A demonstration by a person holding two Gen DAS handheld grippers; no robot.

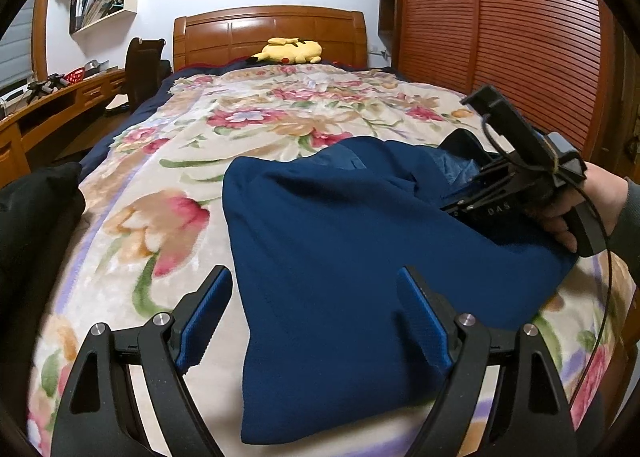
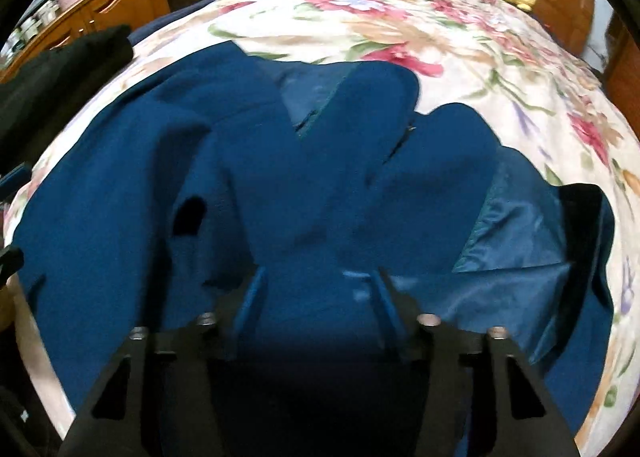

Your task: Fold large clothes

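Observation:
A large dark blue coat (image 1: 352, 241) lies on the floral blanket (image 1: 224, 129) of the bed, its shiny lining showing at the collar. My left gripper (image 1: 316, 317) is open, hovering over the coat's near left edge, nothing between its blue pads. My right gripper (image 2: 320, 293) is open, low over the middle of the coat (image 2: 304, 185), with cloth between and under its fingers; it also shows at the right of the left wrist view (image 1: 492, 193), held by a hand. The lining (image 2: 504, 257) is exposed on the right, where a flap is turned back.
A yellow plush toy (image 1: 290, 51) lies by the wooden headboard (image 1: 268, 27). A dark garment (image 1: 36, 209) sits at the bed's left edge. A wooden desk (image 1: 60, 105) stands left, a slatted wardrobe (image 1: 500, 37) right.

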